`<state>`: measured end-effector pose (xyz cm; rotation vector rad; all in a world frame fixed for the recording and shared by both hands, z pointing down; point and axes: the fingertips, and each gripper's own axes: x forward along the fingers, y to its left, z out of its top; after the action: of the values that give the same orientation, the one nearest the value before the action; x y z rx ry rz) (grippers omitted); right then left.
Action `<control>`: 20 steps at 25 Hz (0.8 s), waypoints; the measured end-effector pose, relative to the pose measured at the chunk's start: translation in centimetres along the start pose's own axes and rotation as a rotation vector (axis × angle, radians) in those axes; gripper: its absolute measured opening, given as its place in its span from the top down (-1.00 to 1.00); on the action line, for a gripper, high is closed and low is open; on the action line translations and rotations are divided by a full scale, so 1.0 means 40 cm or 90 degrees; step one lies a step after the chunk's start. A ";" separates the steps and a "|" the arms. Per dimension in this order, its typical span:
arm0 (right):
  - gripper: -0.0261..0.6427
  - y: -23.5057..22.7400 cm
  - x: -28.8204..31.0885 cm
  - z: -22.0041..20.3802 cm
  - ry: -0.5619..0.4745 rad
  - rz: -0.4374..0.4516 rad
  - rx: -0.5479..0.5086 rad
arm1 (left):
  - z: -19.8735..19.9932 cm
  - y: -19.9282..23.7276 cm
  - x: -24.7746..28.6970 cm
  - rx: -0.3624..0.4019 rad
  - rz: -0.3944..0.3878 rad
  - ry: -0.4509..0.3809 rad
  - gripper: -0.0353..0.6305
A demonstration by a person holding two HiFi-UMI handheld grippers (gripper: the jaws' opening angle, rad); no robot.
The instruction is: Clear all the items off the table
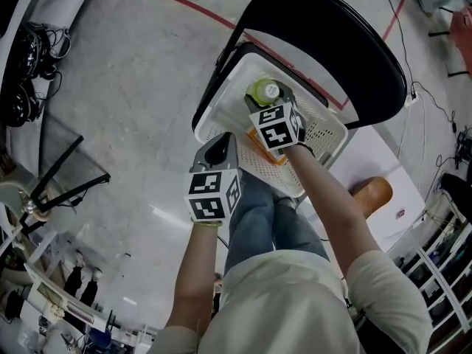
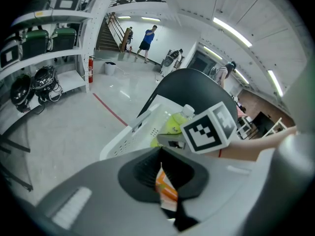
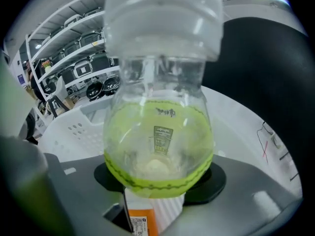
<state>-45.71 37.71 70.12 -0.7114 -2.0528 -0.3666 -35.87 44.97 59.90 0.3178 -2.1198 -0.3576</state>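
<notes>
We're over the white basket [image 1: 225,94] now, which sits on the seat of the black chair [image 1: 332,43] in the upper middle of the head view. The right tongs [image 3: 157,178] are clamped on the clear bottle [image 3: 158,141] of yellow-green drink. They grip it low on the body, with the cap towards the camera. From above, the bottle stands inside the basket's rim, near the middle. We can't tell if its base touches the basket floor.

The left tongs [image 2: 173,208] are together, at the basket's near left edge. An orange-and-white packet [image 2: 165,191] shows in the slit at their tips. Whether they pinch it or it only lies beyond them in the basket, we can't tell. From above, the orange lies in the basket's near part, just under the right tongs.

It's tight here! The chair's back curves round the basket's far and right sides. The person's legs [image 1: 258,212] press up to the near rim.

To the left, the grey floor [image 1: 133,87] is wide open, out to the black stand legs [image 1: 66,175] at the frame's left edge. A red line [image 1: 177,2] crosses the floor at the top. At right, past the right arm, a brown rounded thing [image 1: 372,192] lies on the white surface [image 1: 376,161].
</notes>
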 end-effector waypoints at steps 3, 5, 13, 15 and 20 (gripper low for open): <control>0.07 0.000 0.033 -0.006 0.004 0.000 -0.001 | 0.002 0.010 0.012 -0.005 0.000 0.000 0.87; 0.07 0.001 0.056 -0.010 0.006 0.000 -0.001 | 0.002 0.016 0.019 -0.002 0.002 0.001 0.87; 0.06 -0.001 0.118 -0.018 0.014 0.002 -0.001 | 0.000 0.020 0.046 0.021 0.005 0.008 0.87; 0.06 0.000 0.131 -0.020 0.016 0.003 -0.002 | 0.000 0.018 0.051 0.019 0.003 0.008 0.87; 0.05 0.006 0.151 -0.014 0.013 0.003 -0.011 | -0.003 0.014 0.062 0.012 -0.007 0.005 0.87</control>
<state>-47.77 39.70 75.46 -0.7203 -2.0303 -0.3886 -37.13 44.58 62.06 0.3413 -2.1158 -0.3417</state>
